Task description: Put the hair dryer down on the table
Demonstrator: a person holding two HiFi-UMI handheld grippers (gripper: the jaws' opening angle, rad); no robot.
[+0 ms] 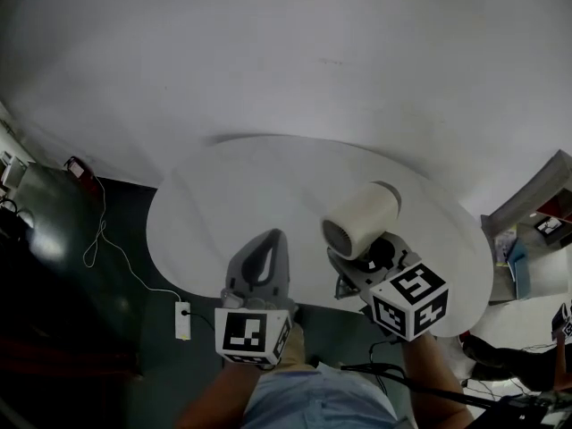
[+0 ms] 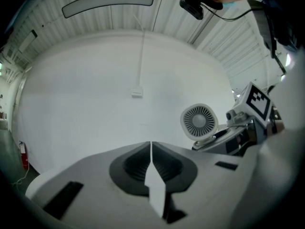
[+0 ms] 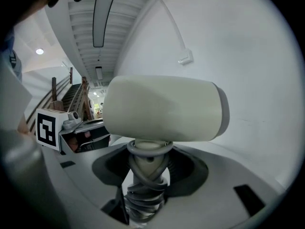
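Note:
A cream hair dryer [image 1: 360, 220] stands upright in my right gripper [image 1: 359, 264], held above the round white table [image 1: 214, 195] near its front right. The jaws are shut on its handle, which has a grey cord wound round it [image 3: 145, 187]. In the right gripper view the dryer's barrel [image 3: 162, 109] lies crosswise above my right gripper [image 3: 147, 175]. My left gripper [image 1: 266, 248] hovers to the left over the table's front edge. Its jaws are shut with nothing between them [image 2: 151, 149]. From there I see the dryer's rear grille [image 2: 198, 120].
A white power strip [image 1: 182, 320] with its cable lies on the dark floor left of the table. A red object [image 1: 79, 166] sits by the wall at the far left. Shelving with clutter [image 1: 536, 226] stands at the right.

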